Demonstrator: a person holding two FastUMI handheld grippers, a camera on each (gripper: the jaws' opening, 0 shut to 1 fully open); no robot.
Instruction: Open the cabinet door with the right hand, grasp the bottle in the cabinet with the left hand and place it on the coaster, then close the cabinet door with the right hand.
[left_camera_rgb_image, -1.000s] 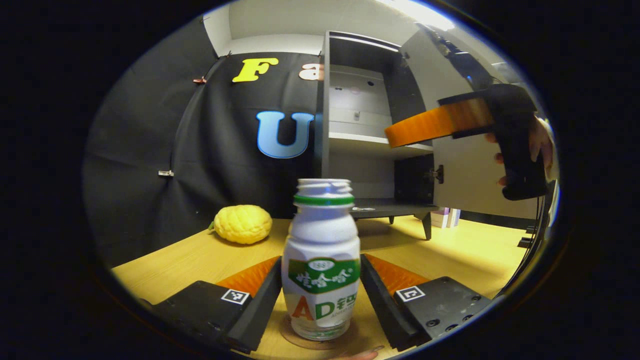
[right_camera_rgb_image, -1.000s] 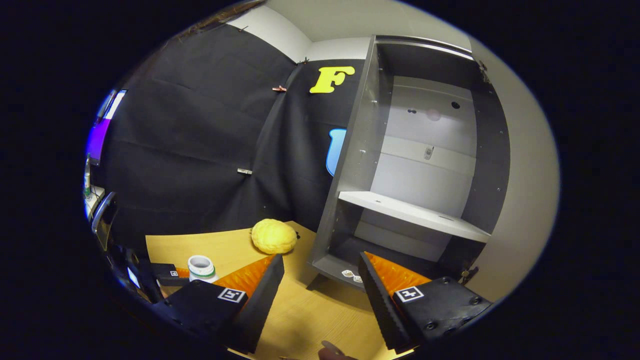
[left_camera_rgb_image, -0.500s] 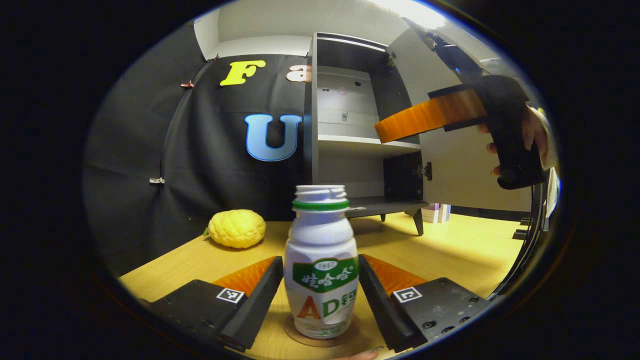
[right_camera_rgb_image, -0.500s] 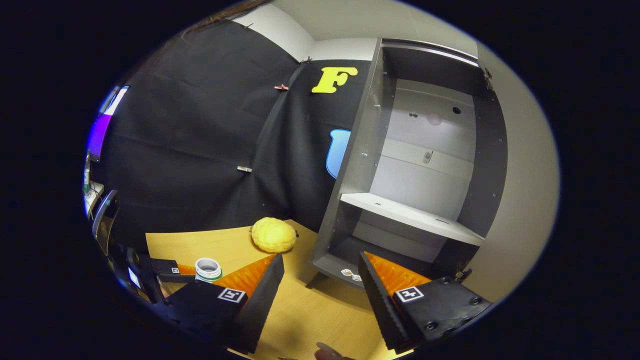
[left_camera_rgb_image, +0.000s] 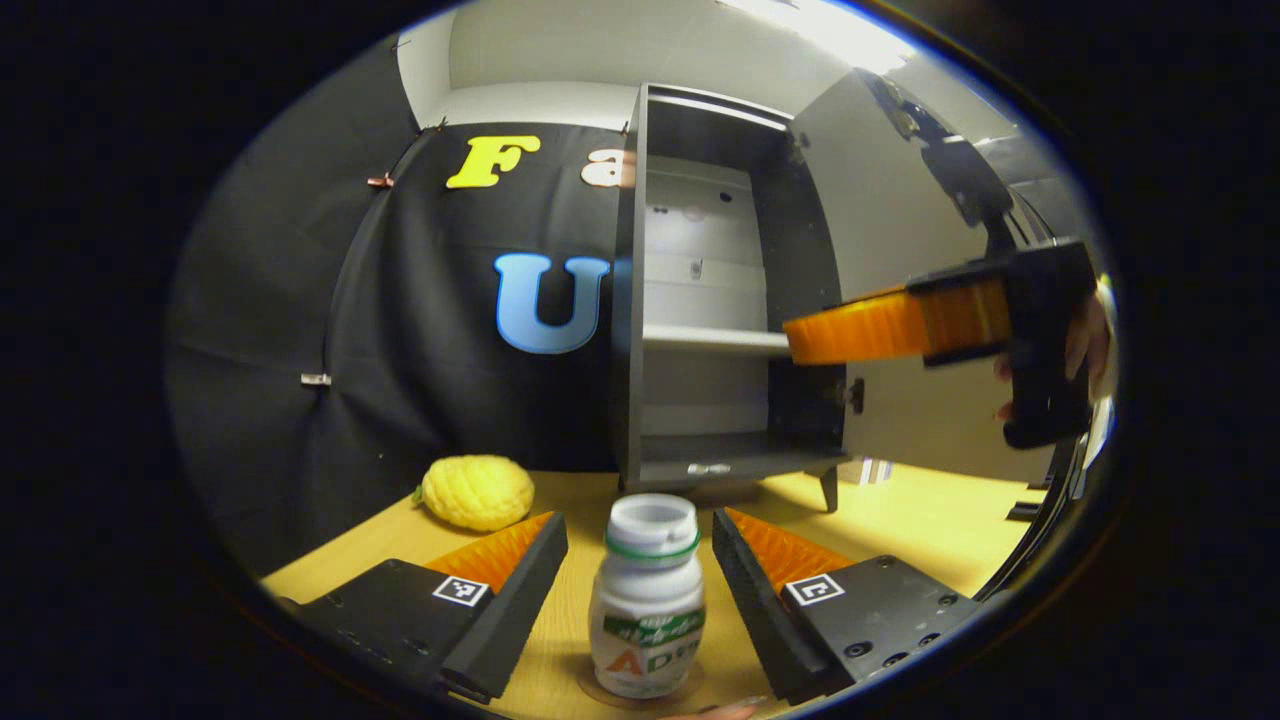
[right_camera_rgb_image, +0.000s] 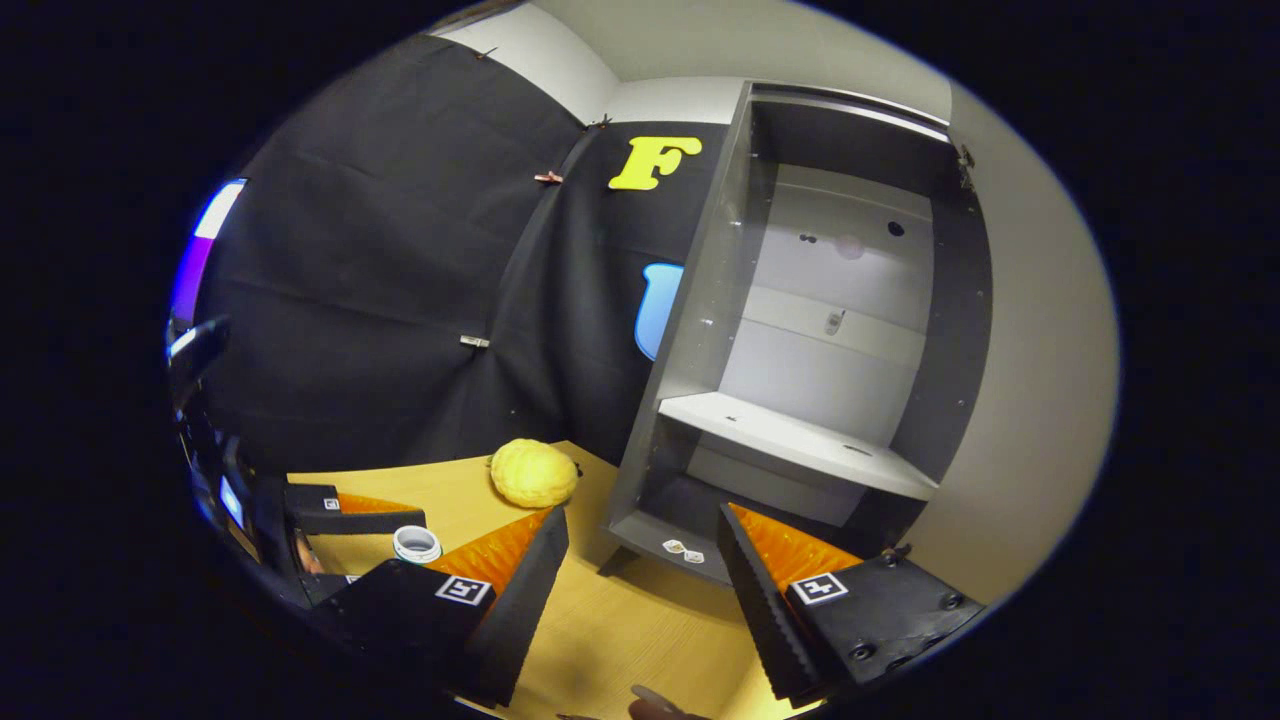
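Observation:
A white bottle (left_camera_rgb_image: 648, 600) with a green label stands upright on a round brown coaster (left_camera_rgb_image: 688, 684) on the wooden table. My left gripper (left_camera_rgb_image: 640, 522) is open, its fingers flanking the bottle without touching it. The dark grey cabinet (left_camera_rgb_image: 700, 300) stands behind with its pale door (left_camera_rgb_image: 900, 230) swung open to the right and bare shelves. A hand holds my right gripper (left_camera_rgb_image: 812, 338) in the air in front of the door. In the right gripper view my right gripper (right_camera_rgb_image: 640, 520) is open and holds nothing, facing the cabinet (right_camera_rgb_image: 800, 350), with the bottle's mouth (right_camera_rgb_image: 417, 543) at lower left.
A bumpy yellow fruit (left_camera_rgb_image: 477, 491) lies on the table (left_camera_rgb_image: 930, 510) left of the cabinet, also visible as the fruit (right_camera_rgb_image: 533, 473) in the right gripper view. The open door (right_camera_rgb_image: 1040, 350) fills the right side. The cabinet stands on short legs.
My left gripper has drawn back and up from the bottle, which now looks smaller and lower between the fingers. The right gripper has sunk lower in front of the open door.

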